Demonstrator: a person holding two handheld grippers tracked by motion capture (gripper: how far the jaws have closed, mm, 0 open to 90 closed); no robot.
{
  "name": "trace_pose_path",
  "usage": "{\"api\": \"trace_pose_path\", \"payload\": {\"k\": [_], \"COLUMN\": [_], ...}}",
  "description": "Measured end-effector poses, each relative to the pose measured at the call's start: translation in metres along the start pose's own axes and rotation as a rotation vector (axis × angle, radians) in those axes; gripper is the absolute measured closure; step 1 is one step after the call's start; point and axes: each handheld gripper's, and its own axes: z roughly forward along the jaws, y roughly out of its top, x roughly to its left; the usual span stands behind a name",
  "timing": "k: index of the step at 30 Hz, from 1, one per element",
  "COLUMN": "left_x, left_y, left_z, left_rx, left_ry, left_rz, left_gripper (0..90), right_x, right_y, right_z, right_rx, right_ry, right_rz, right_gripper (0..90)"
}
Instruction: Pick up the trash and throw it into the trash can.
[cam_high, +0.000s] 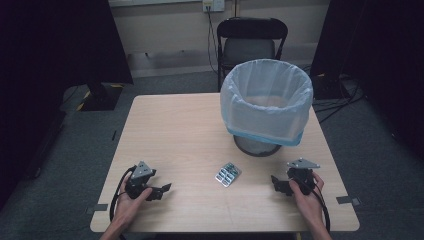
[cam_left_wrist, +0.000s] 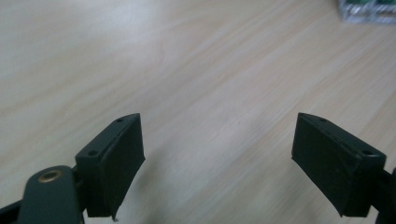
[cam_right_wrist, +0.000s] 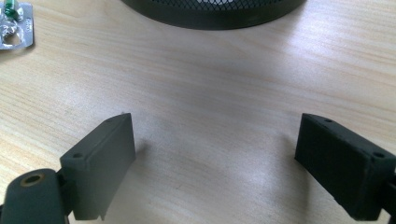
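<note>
Pale wood-grain table (cam_high: 170, 130), bare over most of its top; a wire bin (cam_high: 266, 105) lined with a white-and-blue bag stands toward its far right part; a blister pack (cam_high: 228, 174) of pills lies flat on the wood in front of the bin, between the two grippers and apart from both. Left gripper (cam_high: 165, 189) rests low near the front left edge, held in the left hand (cam_high: 131, 200); its jaws stand wide apart with nothing between them. Right gripper (cam_high: 276, 182) sits near the front right, held in the right hand (cam_high: 305, 196); its jaws are likewise spread wide and empty. A black folding chair (cam_high: 250, 42) stands beyond the table.
</note>
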Motion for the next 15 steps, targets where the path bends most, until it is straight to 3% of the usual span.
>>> {"api": "trace_pose_path", "payload": {"k": [3, 7, 9, 11, 13, 15], "left_x": [-0.004, -0.015, -0.021, -0.026, -0.031, -0.037], "left_y": [0.017, 0.038, 0.047, 0.054, 0.062, 0.071], "left_z": [0.002, 0.011, 0.015, 0.021, 0.028, 0.034], "left_rx": [-0.041, -0.061, -0.077, -0.1, -0.096, -0.093], "left_ry": [-0.03, -0.065, -0.099, -0.104, -0.134, -0.141], "left_rz": [-0.014, 0.016, 0.008, 0.009, 0.001, 0.023], "left_gripper": [16.7, 16.5, 16.5, 16.6, 16.9, 16.9], "right_x": [0.0, 0.0, 0.0, 0.0, 0.0, 0.0], "right_y": [0.0, 0.0, 0.0, 0.0, 0.0, 0.0], "right_z": [0.0, 0.0, 0.0, 0.0, 0.0, 0.0], "right_rx": [0.0, -0.001, 0.0, 0.0, 0.0, 0.0], "right_ry": [-0.001, -0.001, 0.0, 0.0, 0.0, 0.0], "right_rz": [0.001, 0.001, 0.001, 0.0, 0.001, 0.001], "right_gripper": [11.1, 11.1, 11.1, 11.1, 11.2, 11.2]}}
